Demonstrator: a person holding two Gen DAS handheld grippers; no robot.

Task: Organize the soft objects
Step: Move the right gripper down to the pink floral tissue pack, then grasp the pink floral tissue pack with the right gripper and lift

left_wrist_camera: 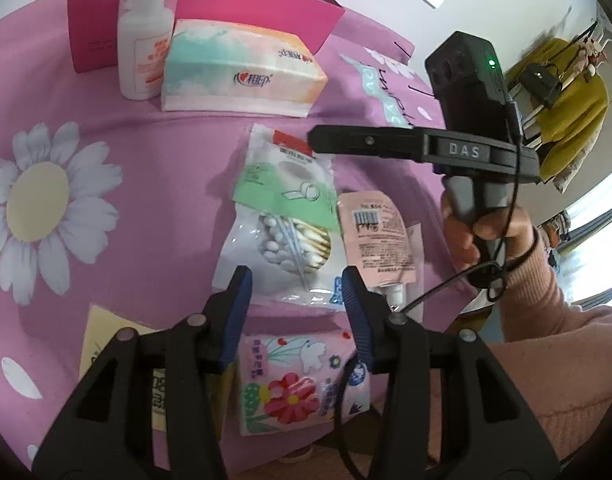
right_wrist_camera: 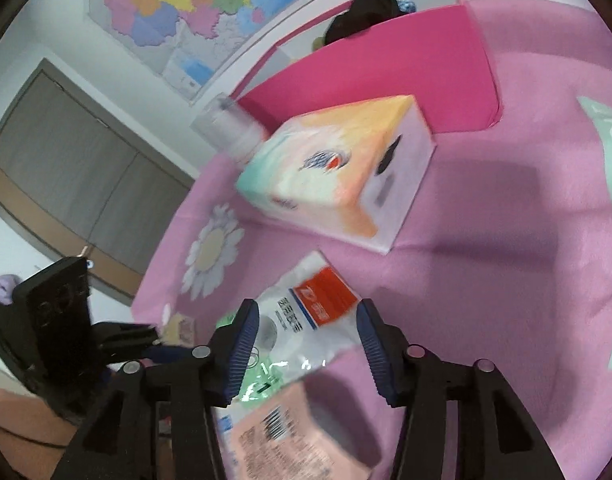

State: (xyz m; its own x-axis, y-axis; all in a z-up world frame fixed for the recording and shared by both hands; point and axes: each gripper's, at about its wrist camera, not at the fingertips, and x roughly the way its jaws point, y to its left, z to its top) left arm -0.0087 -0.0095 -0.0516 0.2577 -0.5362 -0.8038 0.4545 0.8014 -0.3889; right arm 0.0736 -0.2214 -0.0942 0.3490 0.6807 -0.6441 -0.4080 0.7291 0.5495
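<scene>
1. My left gripper (left_wrist_camera: 297, 292) hovers over the swab bag (left_wrist_camera: 282, 216), jaws parted, pads clear of it; the bag's lower end shows between the fingers (left_wrist_camera: 238, 312).
2. A floral pack (left_wrist_camera: 298, 384) lies nearer me, under the same gap; I cannot tell whether anything touches it.
3. My right gripper (right_wrist_camera: 308, 344) stands open and empty, the swab bag's (right_wrist_camera: 306, 320) red-labelled top between its pads, untouched.
4. A pink pouch (left_wrist_camera: 380, 236) lies just right of the bag.
5. The tissue pack (left_wrist_camera: 242, 68) sits farther off, beside a white bottle (left_wrist_camera: 144, 40), before the pink box (left_wrist_camera: 258, 8).
</scene>
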